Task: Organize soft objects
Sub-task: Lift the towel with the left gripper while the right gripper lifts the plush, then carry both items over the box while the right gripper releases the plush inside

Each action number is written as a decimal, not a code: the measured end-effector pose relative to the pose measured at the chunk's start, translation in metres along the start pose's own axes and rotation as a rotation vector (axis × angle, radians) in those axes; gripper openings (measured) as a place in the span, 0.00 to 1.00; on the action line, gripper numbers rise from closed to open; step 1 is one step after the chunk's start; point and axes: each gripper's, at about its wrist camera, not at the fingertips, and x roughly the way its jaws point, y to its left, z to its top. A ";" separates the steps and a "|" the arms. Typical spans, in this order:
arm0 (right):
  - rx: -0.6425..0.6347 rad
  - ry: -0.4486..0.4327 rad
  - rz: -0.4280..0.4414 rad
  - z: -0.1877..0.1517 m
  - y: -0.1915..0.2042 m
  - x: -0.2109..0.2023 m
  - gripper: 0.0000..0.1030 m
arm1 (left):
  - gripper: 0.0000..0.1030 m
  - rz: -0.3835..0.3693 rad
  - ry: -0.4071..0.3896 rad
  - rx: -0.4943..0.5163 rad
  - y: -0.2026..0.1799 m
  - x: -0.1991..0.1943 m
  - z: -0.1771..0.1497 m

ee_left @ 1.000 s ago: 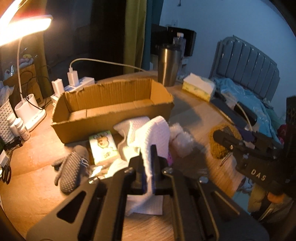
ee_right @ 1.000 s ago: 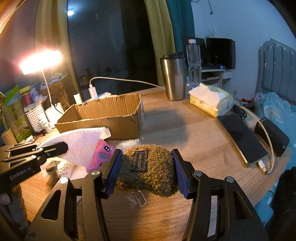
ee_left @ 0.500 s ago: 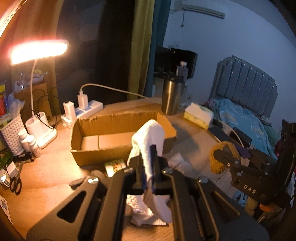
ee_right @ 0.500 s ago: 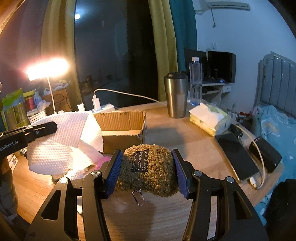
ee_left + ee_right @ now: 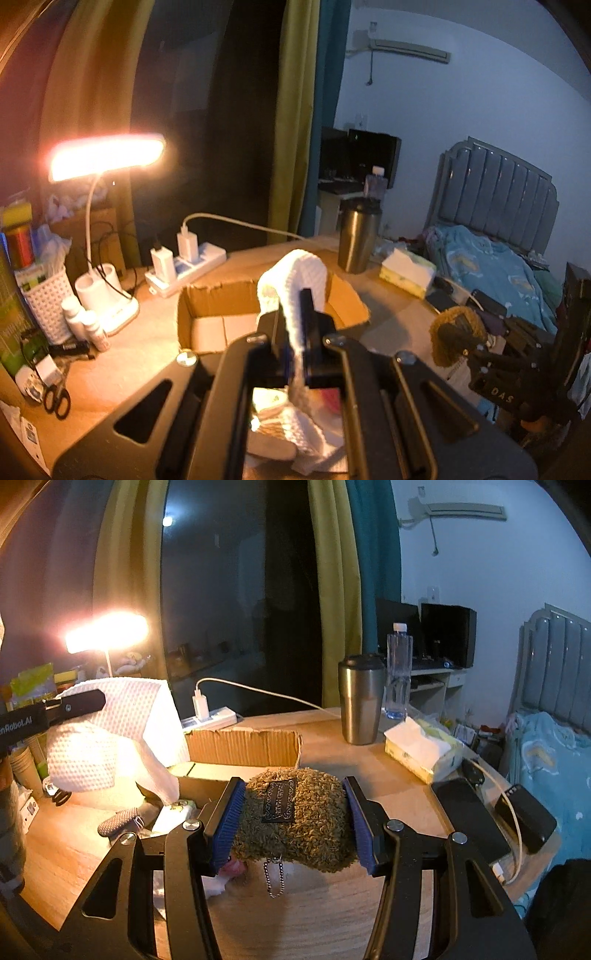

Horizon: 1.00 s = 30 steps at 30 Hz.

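Up in the air, the white cloth (image 5: 295, 280) hangs pinched between the closed fingers of the left gripper (image 5: 293, 347), above the near edge of the cardboard box (image 5: 207, 314) on the table (image 5: 129, 354). Beside it, the right gripper (image 5: 295, 819) clamps the fuzzy brown pouch (image 5: 299, 819) between its blue pads, held off the wood. Behind stand a steel tumbler (image 5: 360, 698), tissue pack (image 5: 421, 749) and lit lamp (image 5: 107, 157).
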 end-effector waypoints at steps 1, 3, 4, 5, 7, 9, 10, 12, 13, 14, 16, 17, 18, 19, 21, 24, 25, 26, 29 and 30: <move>-0.003 -0.004 0.000 0.002 0.001 0.000 0.55 | 0.03 0.001 -0.007 0.003 0.002 -0.001 0.002; -0.007 -0.011 0.002 0.005 0.002 0.000 0.55 | 0.03 0.005 -0.025 0.005 0.005 -0.003 0.007; -0.009 -0.013 0.002 0.006 0.003 0.001 0.55 | 0.03 0.007 -0.033 0.007 0.006 -0.003 0.010; -0.012 -0.014 0.003 0.007 0.003 0.002 0.55 | 0.03 0.010 -0.041 0.009 0.007 -0.004 0.012; -0.018 -0.016 0.005 0.010 0.005 0.005 0.55 | 0.03 0.012 -0.055 0.007 0.010 -0.003 0.017; -0.025 -0.018 0.007 0.012 0.007 0.007 0.55 | 0.03 0.012 -0.066 0.007 0.014 -0.002 0.020; -0.028 -0.021 0.007 0.014 0.009 0.008 0.55 | 0.03 0.012 -0.070 0.006 0.016 -0.002 0.021; -0.032 -0.028 0.008 0.018 0.010 0.010 0.55 | 0.03 0.014 -0.078 0.003 0.021 -0.001 0.025; -0.032 -0.031 0.008 0.020 0.011 0.012 0.55 | 0.03 0.015 -0.080 0.003 0.022 -0.001 0.026; -0.033 -0.033 0.009 0.022 0.012 0.013 0.55 | 0.03 0.017 -0.083 0.003 0.024 0.001 0.028; -0.035 -0.036 0.009 0.025 0.013 0.016 0.55 | 0.03 0.019 -0.086 0.002 0.028 0.003 0.030; -0.037 -0.037 0.009 0.026 0.014 0.018 0.55 | 0.03 0.020 -0.087 0.000 0.029 0.004 0.032; -0.038 -0.037 0.010 0.027 0.014 0.020 0.55 | 0.03 0.021 -0.088 0.000 0.031 0.005 0.032; -0.039 -0.037 0.010 0.028 0.015 0.021 0.55 | 0.03 0.022 -0.089 0.000 0.032 0.007 0.033; -0.040 -0.037 0.012 0.030 0.015 0.025 0.55 | 0.03 0.021 -0.089 -0.003 0.036 0.011 0.035; -0.044 -0.037 0.013 0.035 0.016 0.031 0.55 | 0.03 0.022 -0.087 -0.006 0.039 0.015 0.036; -0.045 -0.036 0.014 0.036 0.017 0.032 0.55 | 0.03 0.022 -0.087 -0.006 0.041 0.017 0.037; -0.046 -0.036 0.015 0.038 0.017 0.035 0.55 | 0.03 0.023 -0.087 -0.008 0.042 0.019 0.037; -0.061 -0.042 0.015 0.044 0.018 0.039 0.55 | 0.03 0.020 -0.086 -0.013 0.047 0.024 0.037; -0.066 -0.045 0.016 0.046 0.019 0.040 0.55 | 0.03 0.017 -0.086 -0.011 0.049 0.026 0.037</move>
